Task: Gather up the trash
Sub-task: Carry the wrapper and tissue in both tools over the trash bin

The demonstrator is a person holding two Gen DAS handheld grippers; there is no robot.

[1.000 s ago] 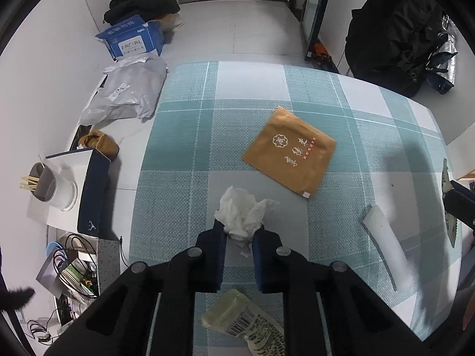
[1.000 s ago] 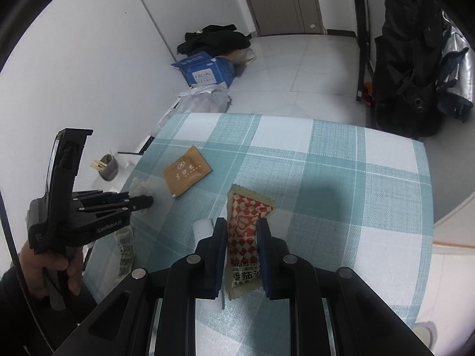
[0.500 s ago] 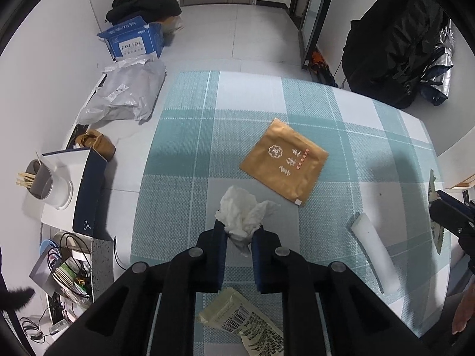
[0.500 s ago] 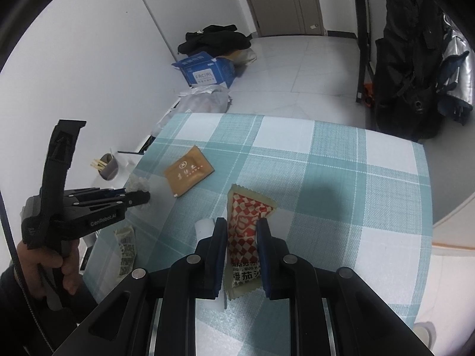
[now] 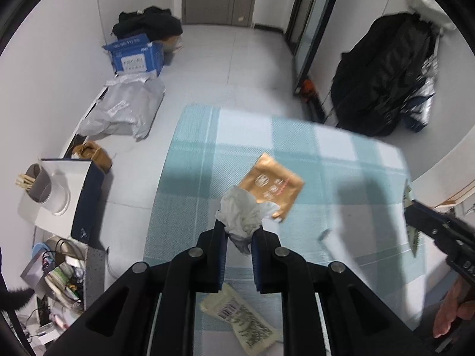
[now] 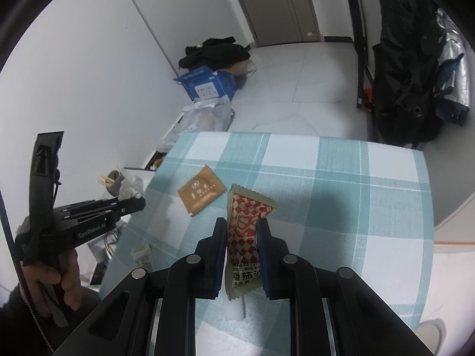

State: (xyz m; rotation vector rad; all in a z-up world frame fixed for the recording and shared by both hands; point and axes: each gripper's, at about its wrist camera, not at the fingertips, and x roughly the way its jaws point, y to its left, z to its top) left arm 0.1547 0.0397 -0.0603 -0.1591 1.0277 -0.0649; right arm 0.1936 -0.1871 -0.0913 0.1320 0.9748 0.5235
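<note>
Left gripper (image 5: 239, 237): clamped on a crumpled white tissue (image 5: 242, 212); the wad bulges above the fingertips, and a small tail hangs below them between the blue pads (image 5: 221, 255).
Left gripper, seen from right wrist: held up off the table's left edge, fingers pointing right (image 6: 139, 203); the person's left hand (image 6: 56, 279) grips its handle.
Tissue shape: roughly round, no clear long axis.
Right gripper (image 6: 241, 237): closed on a red-and-white checked sauce packet (image 6: 245, 233).
Packet axis: long axis runs along the fingers, away from the camera. Crimped top end points forward and slightly right, past the fingertips; the printed lower end sits back between the fingers. Flat face turned toward the camera.
Right gripper, seen from left wrist: at the right edge of the frame (image 5: 415, 225), packet seen edge-on with its serrated ends up and down.
Table (image 6: 341, 201): covered in a teal-and-white checked cloth.
Brown sachet (image 5: 271, 185): lies flat on the cloth just beyond the tissue, corners pointing diamond-wise.
Pale barcode wrapper (image 5: 240, 317): flat on the cloth under the left gripper body, long axis running diagonally toward lower right.
White foam strip (image 6: 236, 308): on the cloth under the right gripper; mostly hidden.
Floor, left of table: white cup with wooden sticks (image 5: 44, 185), grey plastic bag (image 5: 124, 112), blue carton (image 5: 136, 56).
Image quality: left wrist view is motion-blurred.
</note>
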